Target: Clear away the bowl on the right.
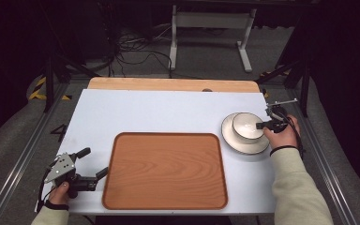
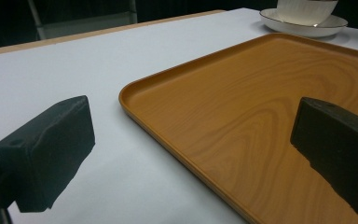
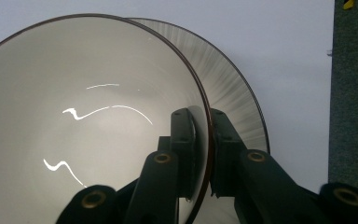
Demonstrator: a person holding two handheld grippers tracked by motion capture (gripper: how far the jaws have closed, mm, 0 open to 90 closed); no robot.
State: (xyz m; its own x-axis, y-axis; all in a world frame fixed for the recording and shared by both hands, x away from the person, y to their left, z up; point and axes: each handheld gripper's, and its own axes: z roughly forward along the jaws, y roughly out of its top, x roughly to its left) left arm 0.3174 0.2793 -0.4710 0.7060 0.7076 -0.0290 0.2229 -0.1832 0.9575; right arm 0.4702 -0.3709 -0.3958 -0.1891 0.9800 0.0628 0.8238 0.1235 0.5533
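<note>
Nearest the person, the left gripper (image 1: 90,161) rests at the table's (image 1: 168,110) front left corner with its jaws spread wide and empty, just beside the bare wooden tray (image 1: 165,170). Farther off at the right, the right gripper (image 1: 264,124) is clamped on the rim of a white bowl (image 1: 246,125) that sits on a plate (image 1: 243,144); the glazed bowl looks stiff, slick and breakable, so the rim seems the sensible hold. The right gripper view shows one jaw inside the wall and one outside, which the high view cannot resolve.

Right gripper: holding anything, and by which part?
Yes: the right gripper pinches the bowl by its rim, one jaw inside, one outside. The left gripper is open.
</note>
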